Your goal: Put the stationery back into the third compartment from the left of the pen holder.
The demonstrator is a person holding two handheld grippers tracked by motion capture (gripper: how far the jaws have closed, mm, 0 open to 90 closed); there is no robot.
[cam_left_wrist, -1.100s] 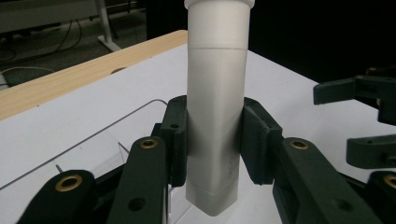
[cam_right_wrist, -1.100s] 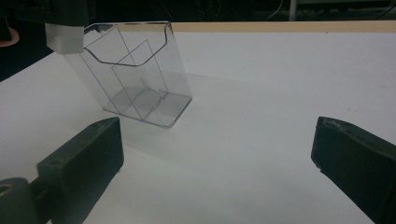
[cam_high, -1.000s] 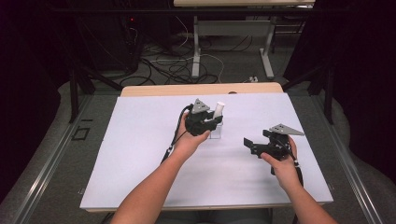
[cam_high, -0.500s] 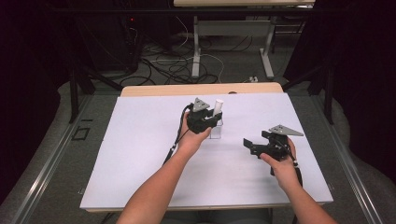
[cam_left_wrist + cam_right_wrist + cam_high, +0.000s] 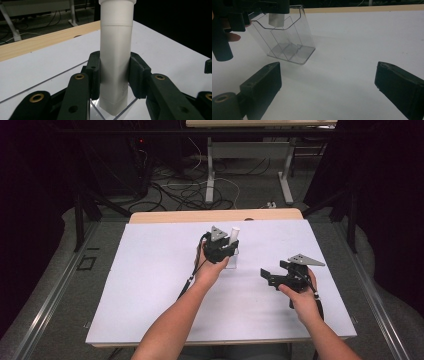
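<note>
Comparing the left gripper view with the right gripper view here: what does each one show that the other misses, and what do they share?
Left gripper view alone: the white tube's upright body, gripped on both sides by the left gripper.
Right gripper view alone: the clear plastic holder's walls and inner dividers, and the right gripper wide open over bare white surface.
Both: the tube's lower end at the holder's top, the white table, its wooden edge.

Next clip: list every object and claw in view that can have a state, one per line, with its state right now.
Left claw: shut on tube.
Right claw: open, holding nothing, above the table.
Tube: upright, gripped, lower end over the holder.
Holder: clear, standing upright on the table, tube end at its top opening.
</note>
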